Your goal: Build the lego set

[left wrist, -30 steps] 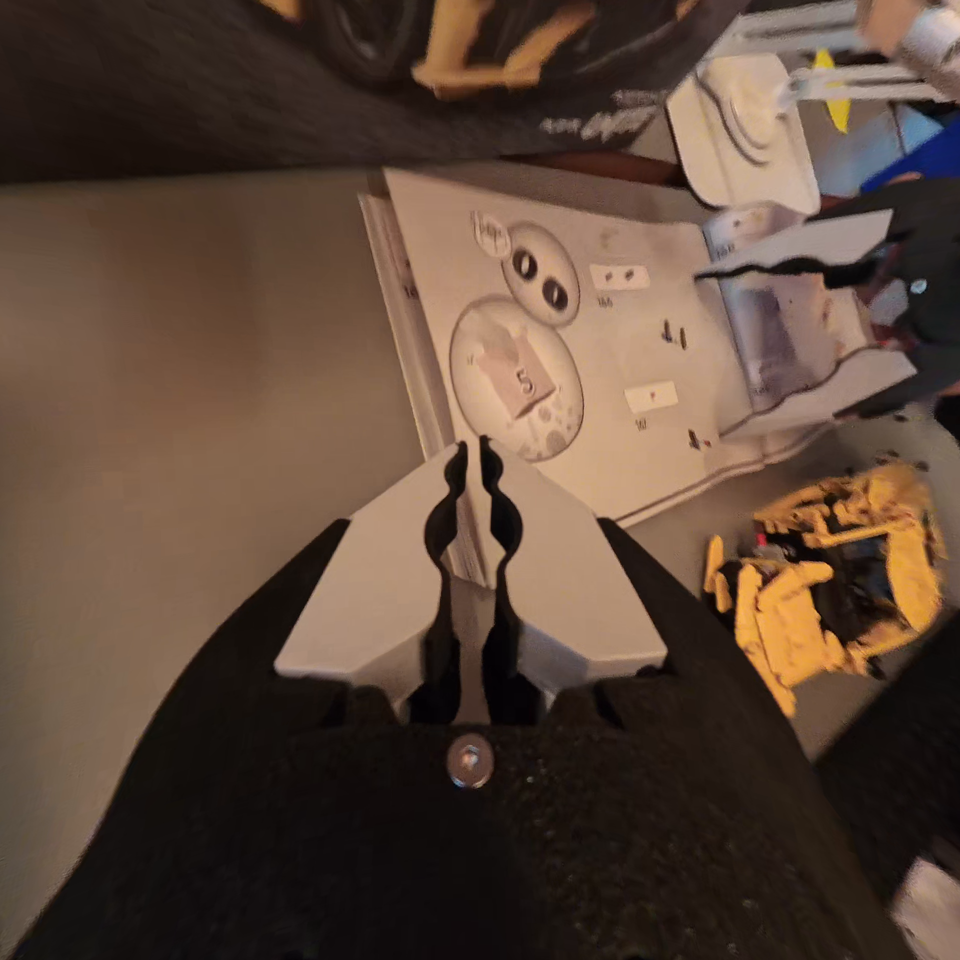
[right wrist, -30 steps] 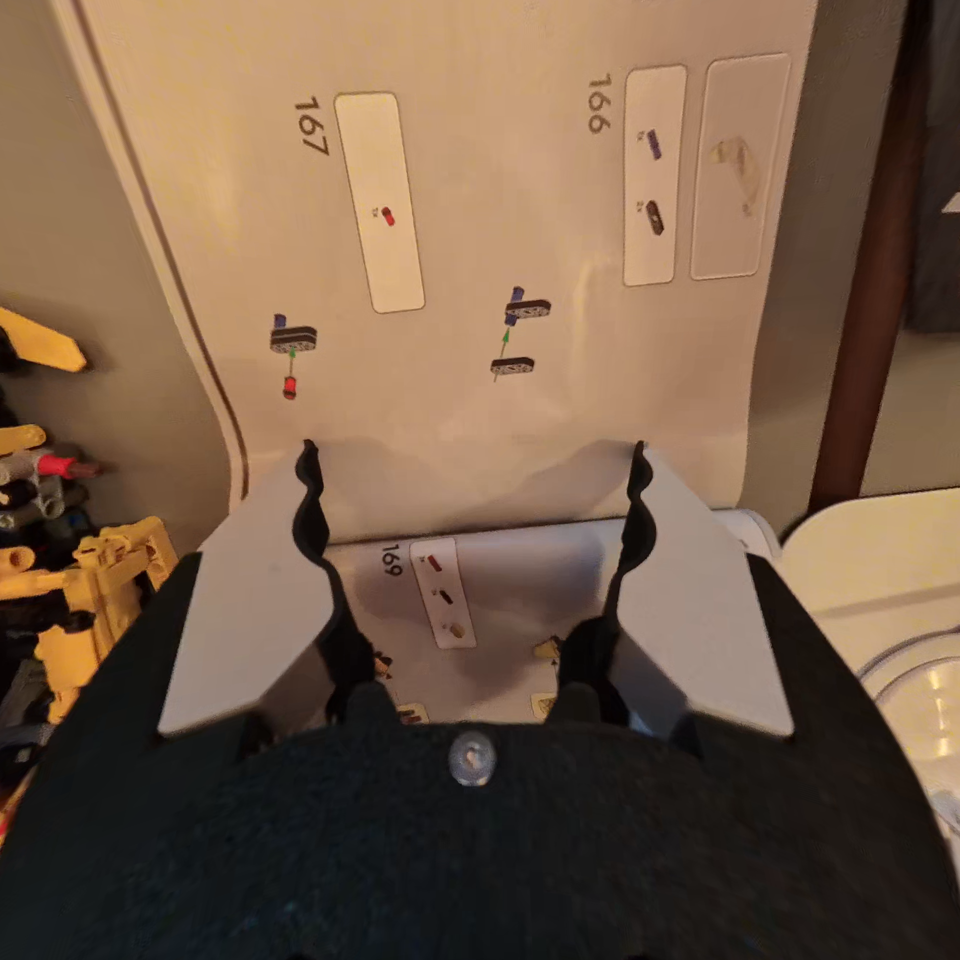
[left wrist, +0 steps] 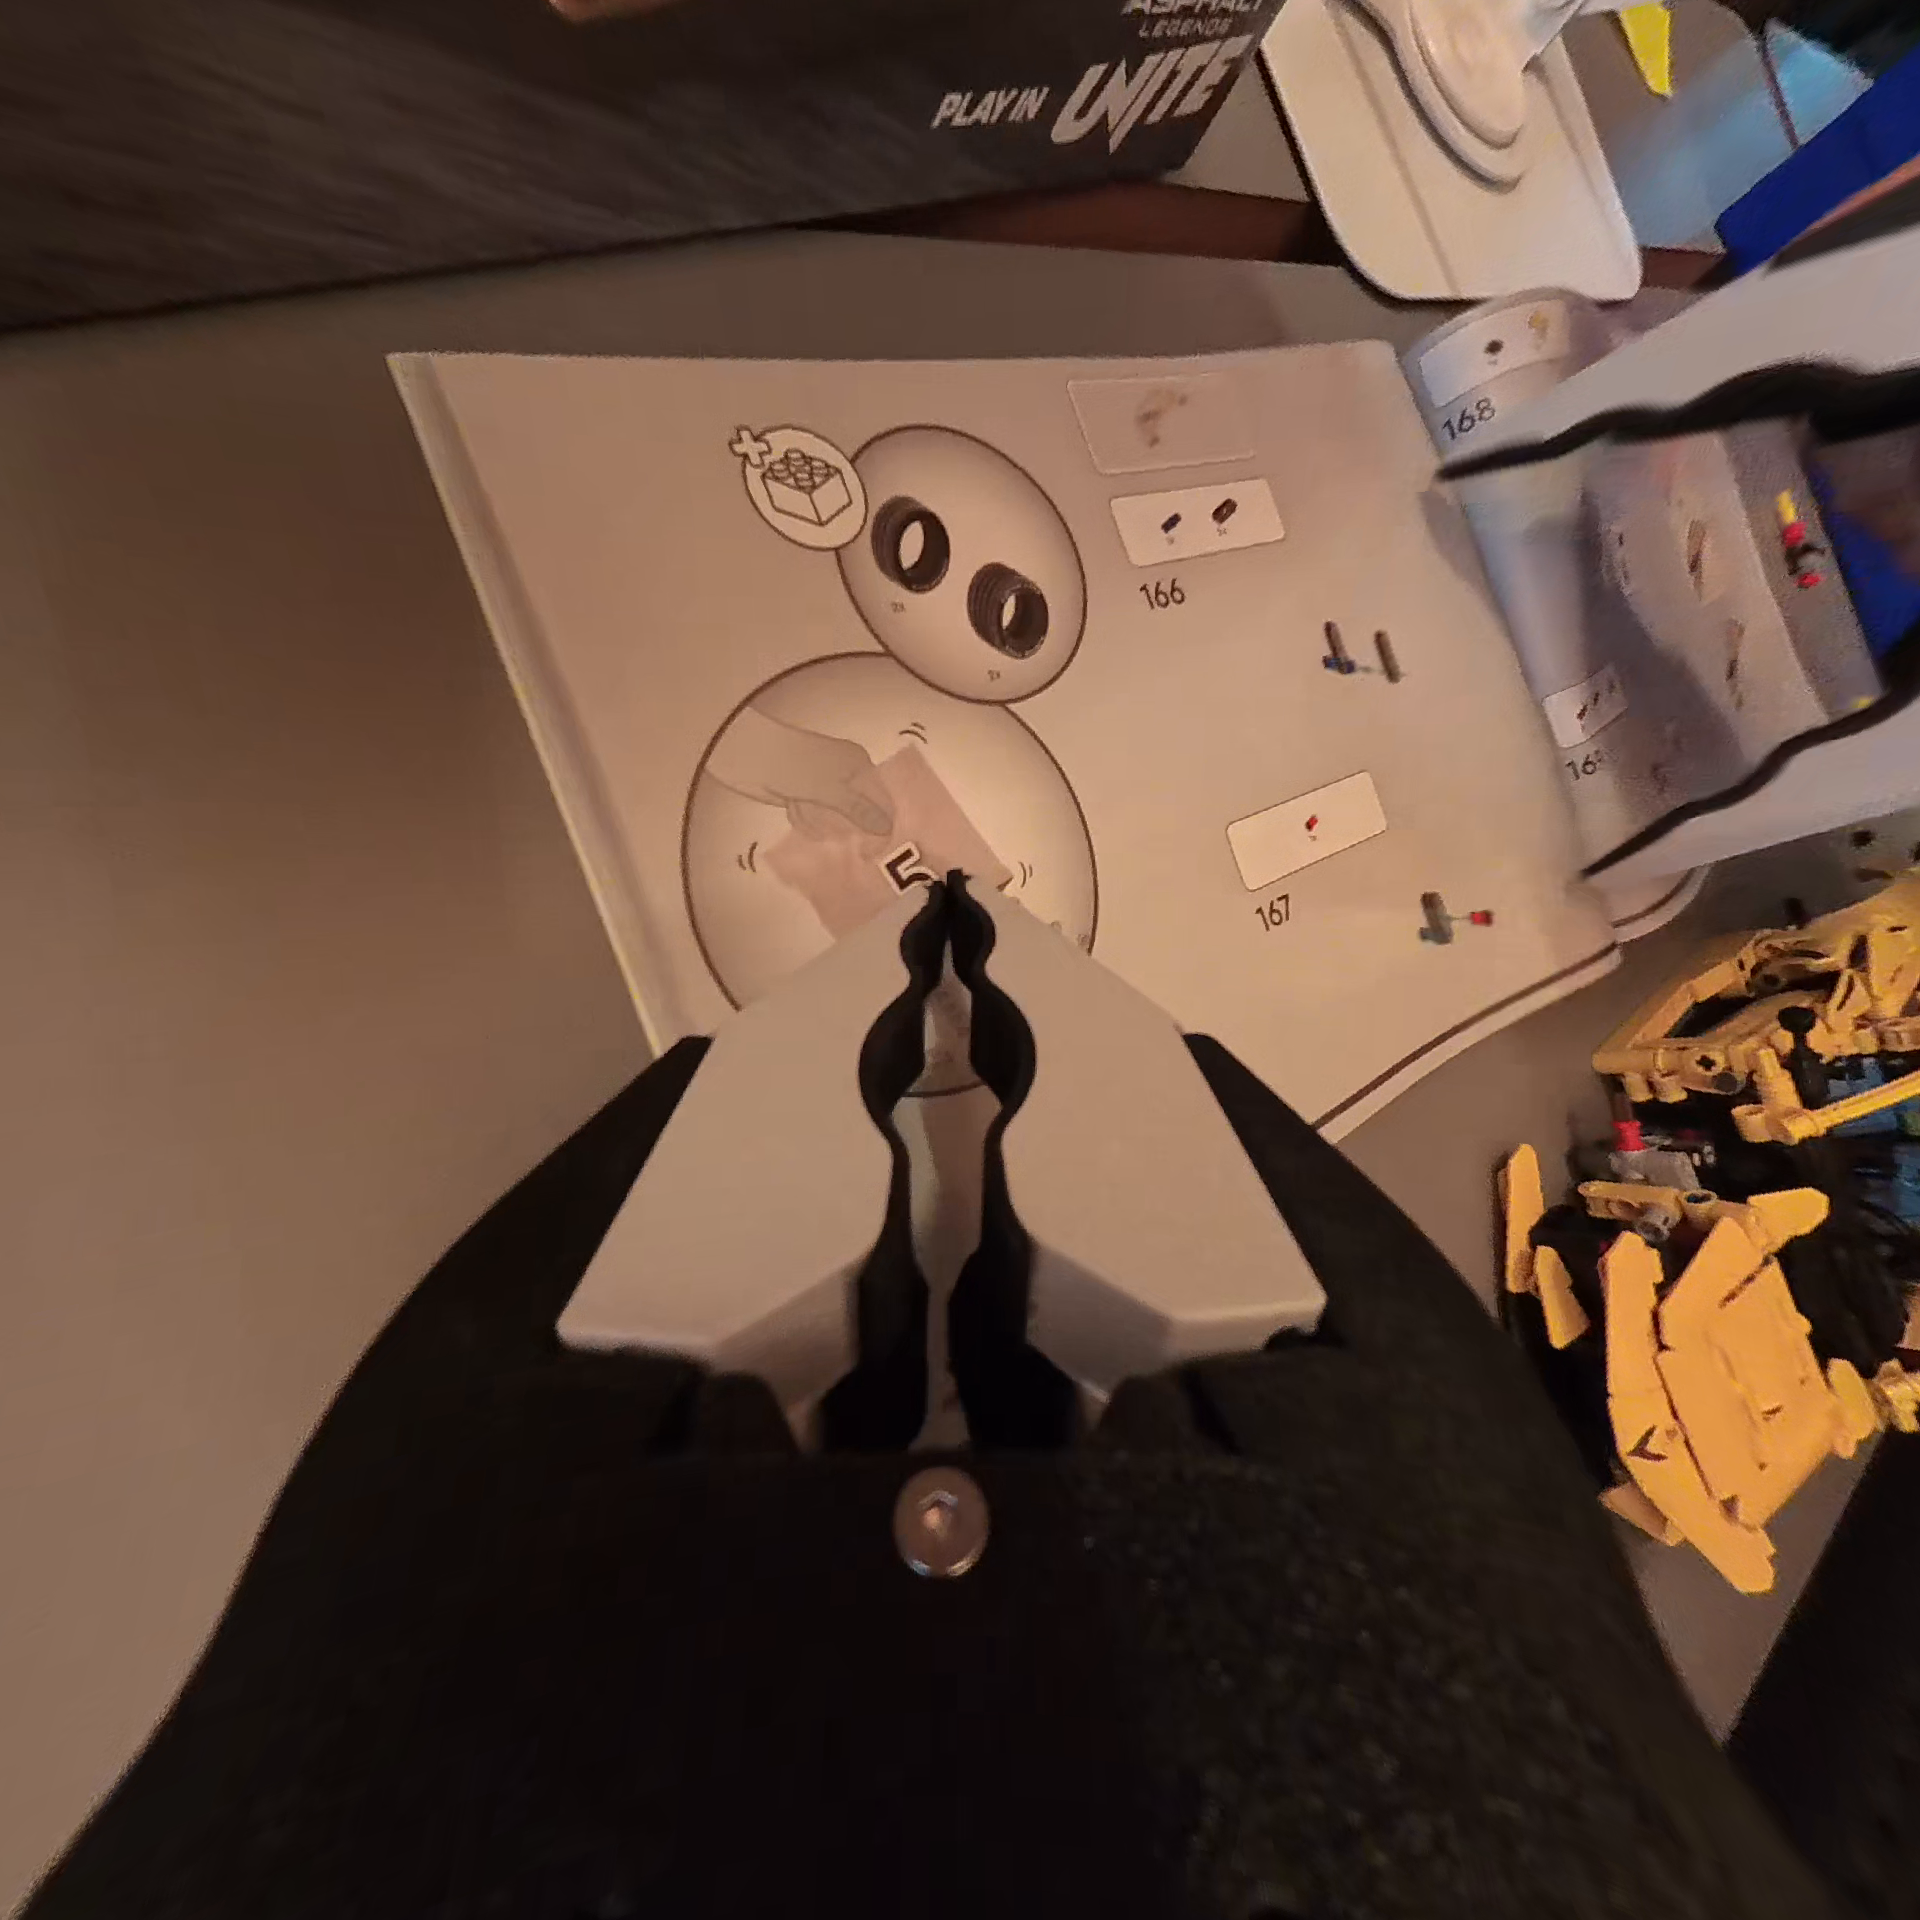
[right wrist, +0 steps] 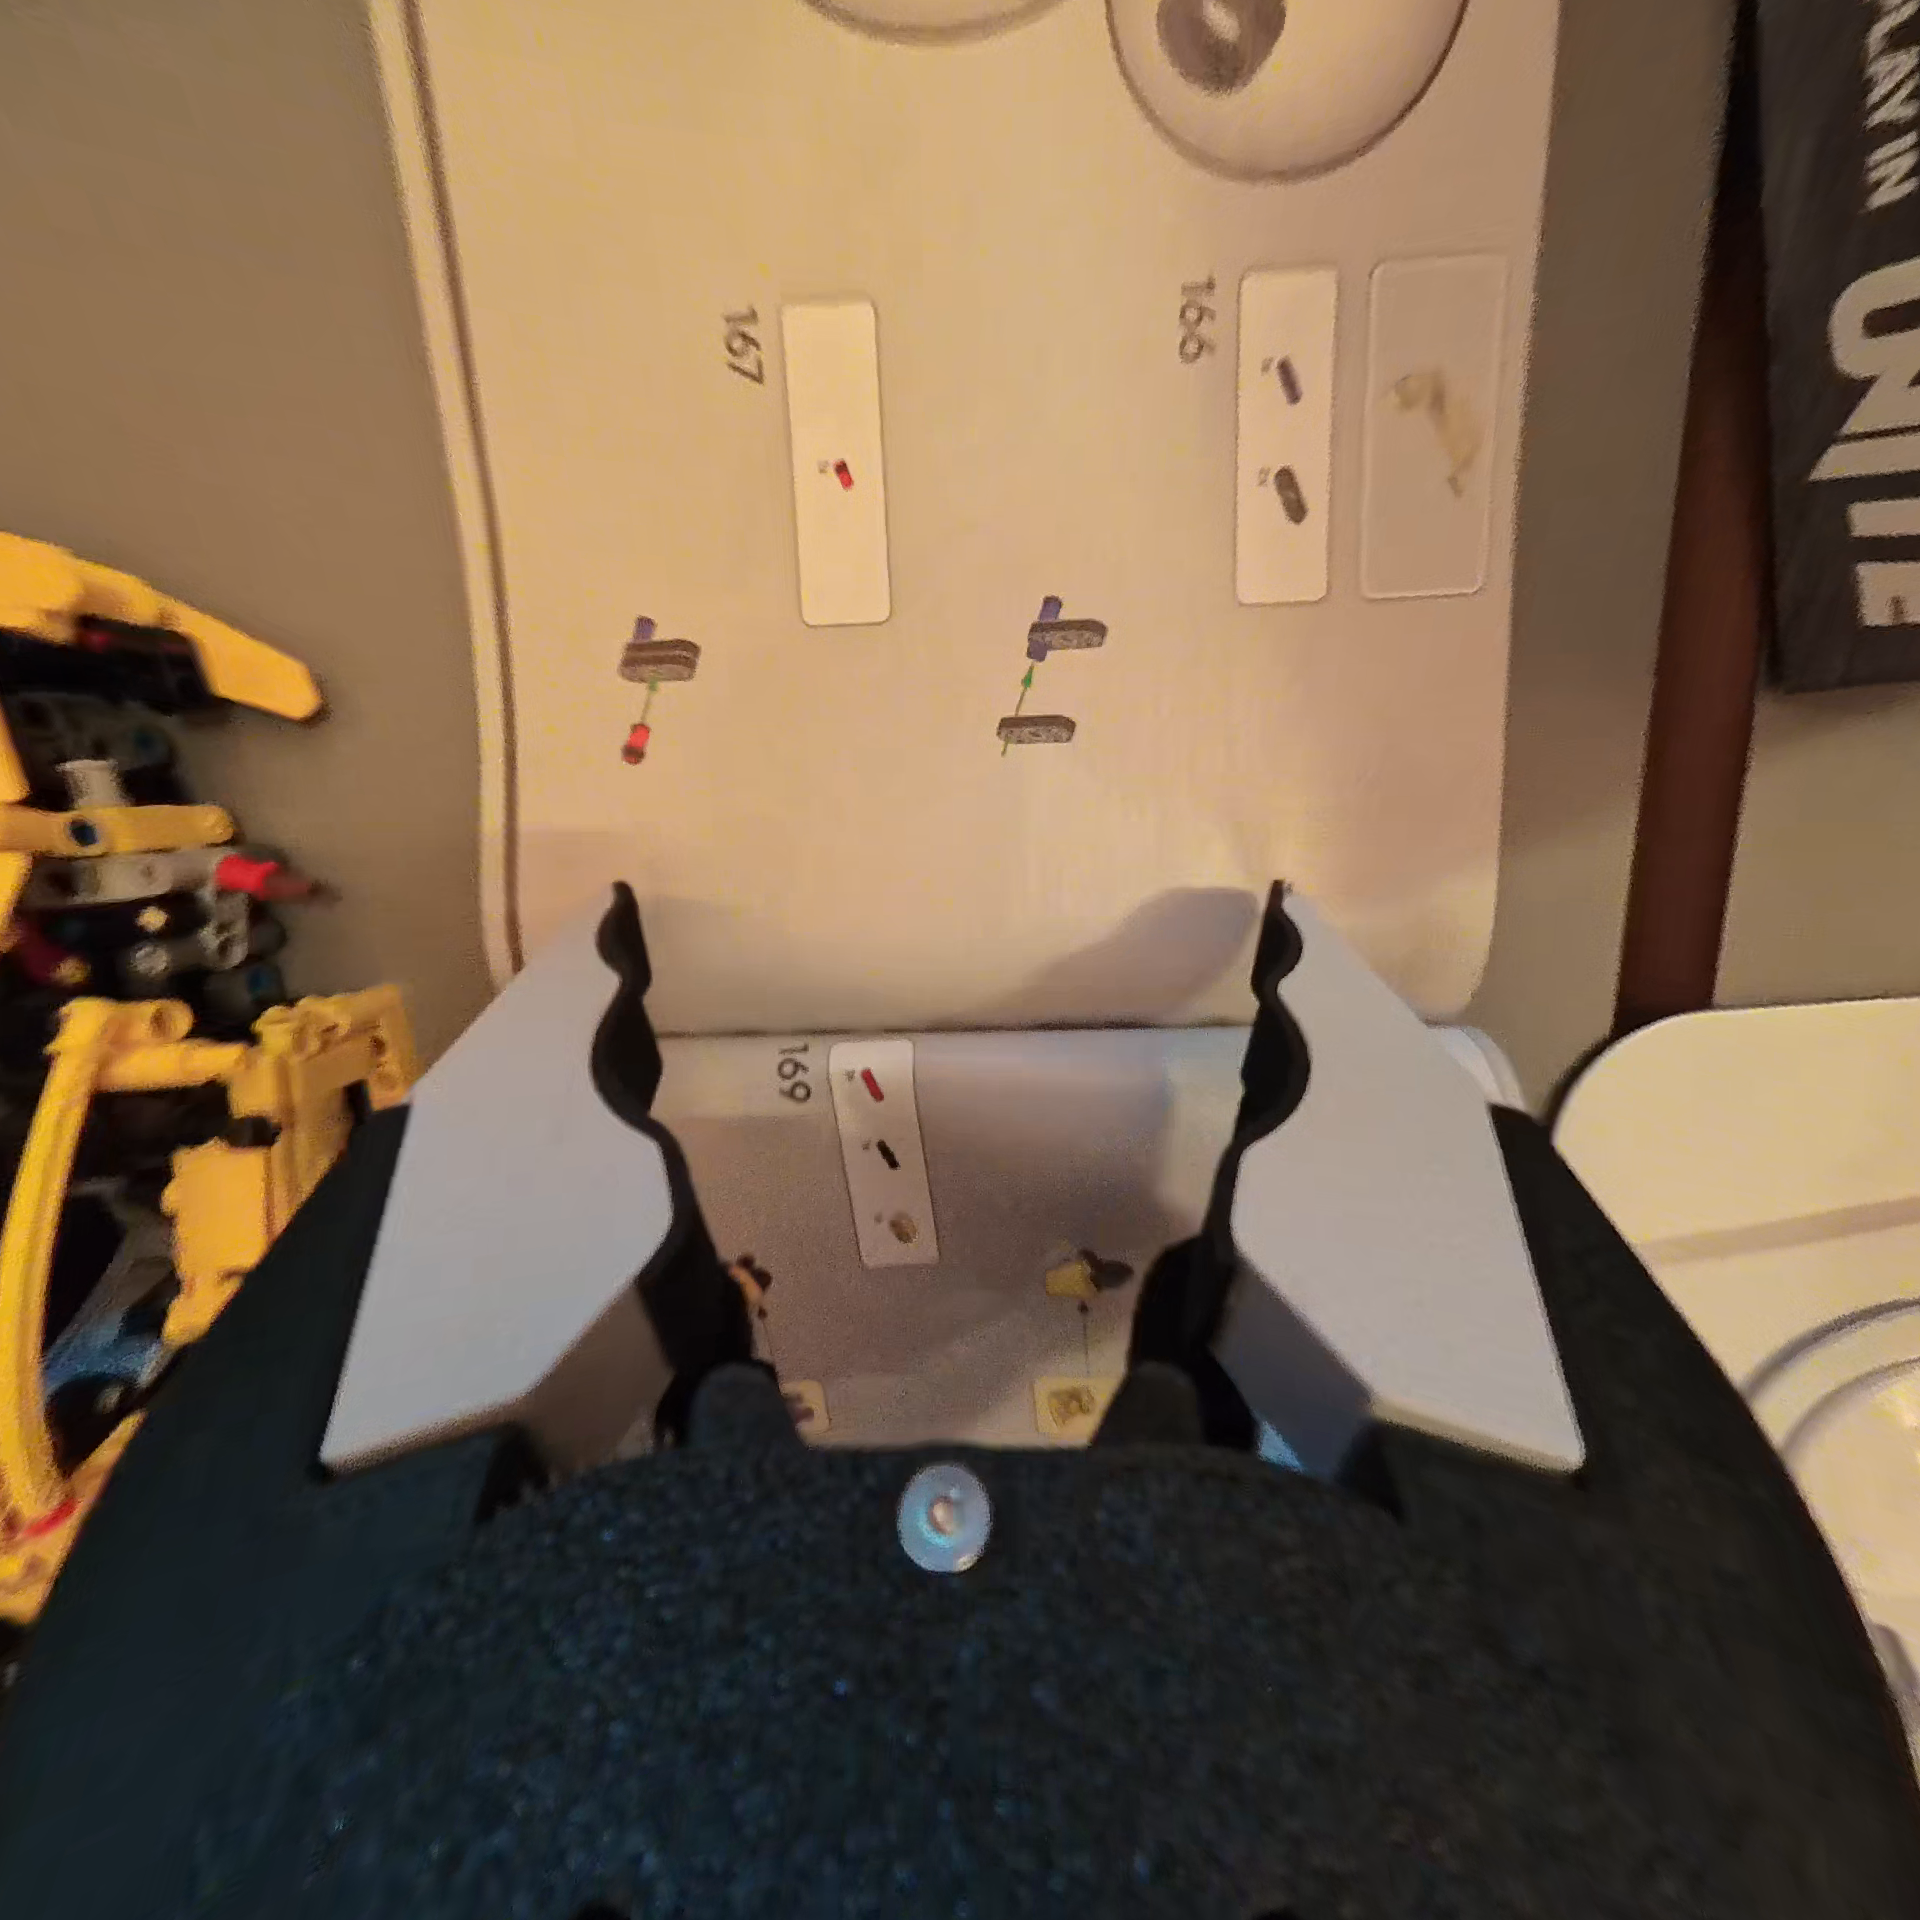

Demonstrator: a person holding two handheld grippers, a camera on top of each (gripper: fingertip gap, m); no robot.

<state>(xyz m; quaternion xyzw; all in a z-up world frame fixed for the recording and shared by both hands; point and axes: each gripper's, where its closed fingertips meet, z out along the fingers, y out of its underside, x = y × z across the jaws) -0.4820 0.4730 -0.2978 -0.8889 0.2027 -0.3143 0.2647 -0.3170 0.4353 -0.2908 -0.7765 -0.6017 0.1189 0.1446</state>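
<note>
Left gripper: tips together, empty, over the open instruction booklet. Right gripper: fingers wide apart, nothing between, above the same booklet. Yellow lego model: partly built, just right of booklet, long axis running near to far. Grey tabletop. Beyond: dark box, white tray.

Both wrist views look down, close, sharing instruction booklet.
</note>
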